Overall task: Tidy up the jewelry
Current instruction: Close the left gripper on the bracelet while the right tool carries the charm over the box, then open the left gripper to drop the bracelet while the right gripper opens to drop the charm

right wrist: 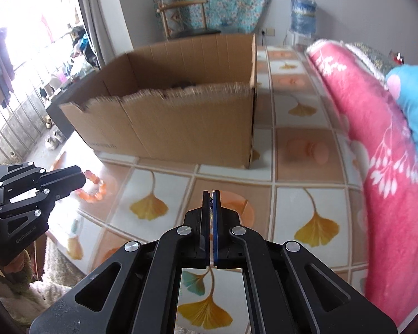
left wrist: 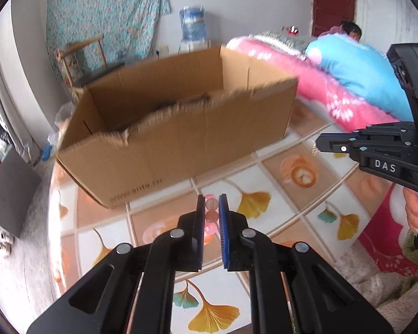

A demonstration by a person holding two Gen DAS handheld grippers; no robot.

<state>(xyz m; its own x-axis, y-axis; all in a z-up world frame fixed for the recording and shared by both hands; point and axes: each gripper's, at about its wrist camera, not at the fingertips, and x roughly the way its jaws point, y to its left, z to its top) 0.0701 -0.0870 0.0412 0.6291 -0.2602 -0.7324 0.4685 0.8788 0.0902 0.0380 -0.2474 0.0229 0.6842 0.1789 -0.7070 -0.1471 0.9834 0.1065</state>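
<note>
Gripping a bracelet of round translucent pink-orange beads (left wrist: pixel 211 217) between its blue-padded fingers, the left gripper (left wrist: pixel 211 203) holds the loop off the bed's tiled-pattern sheet (left wrist: pixel 292 194), which is printed with yellow ginkgo leaves; in the right wrist view the same bracelet (right wrist: pixel 93 188) hangs from the black fingertips of the left gripper (right wrist: pixel 82 178) at the left edge of the picture. The right gripper (right wrist: pixel 211 194) has its jaws clenched almost flat together, and something small and dark is pinched between the pads, too small to make out there. From the left wrist view the right gripper (left wrist: pixel 319 143) shows at the right, with a small gold-coloured piece (left wrist: pixel 315 150) dangling at its tip and a hand (left wrist: pixel 416 211) on its handle below. Beyond both grippers an open brown cardboard box (left wrist: pixel 181 144) with torn upper edges stands on the sheet, well apart from the bracelet. A pink floral quilt (left wrist: pixel 320 89) lies folded along the right side, with a blue one (left wrist: pixel 362 69) on top.
</note>
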